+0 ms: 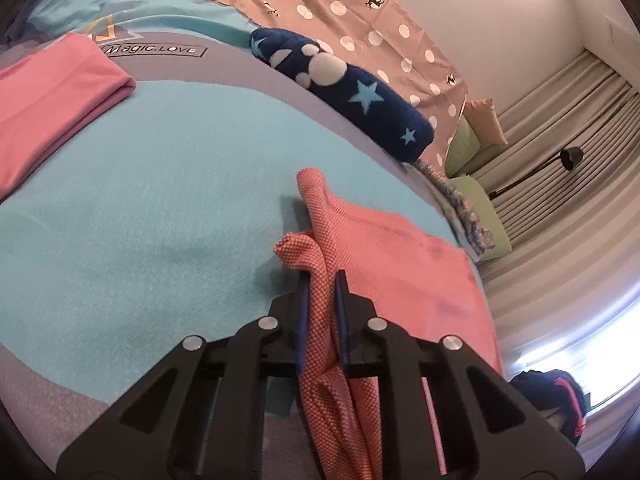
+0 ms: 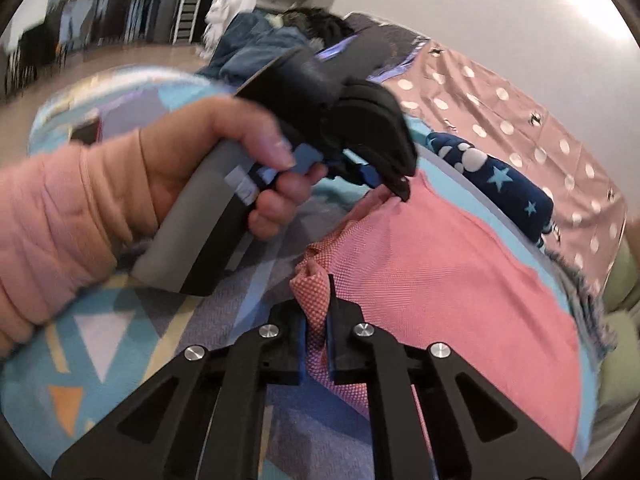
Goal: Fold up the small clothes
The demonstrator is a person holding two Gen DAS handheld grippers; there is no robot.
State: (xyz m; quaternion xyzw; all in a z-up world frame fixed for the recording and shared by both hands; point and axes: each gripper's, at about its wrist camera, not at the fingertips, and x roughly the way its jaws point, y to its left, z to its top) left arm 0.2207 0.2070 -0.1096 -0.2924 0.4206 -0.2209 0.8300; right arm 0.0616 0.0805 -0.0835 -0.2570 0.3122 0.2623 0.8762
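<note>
Both the left gripper (image 1: 322, 276) and right gripper (image 2: 316, 312) are clamped on the coral mesh-knit garment (image 2: 440, 272), beside the navy star-print fleece roll (image 1: 360, 96). Recommended: keep edges level, taut while folding.

Far room (image 2: 100, 20) motion-blurred, indistinct.

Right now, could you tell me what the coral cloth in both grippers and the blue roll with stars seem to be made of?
Coral cloth: probably a thin knit or mesh fabric, matte; a fine dotted weave shows where it bunches in the left gripper and the right gripper.
Blue roll: likely fleece or plush; its surface looks fuzzy and thick.
</note>
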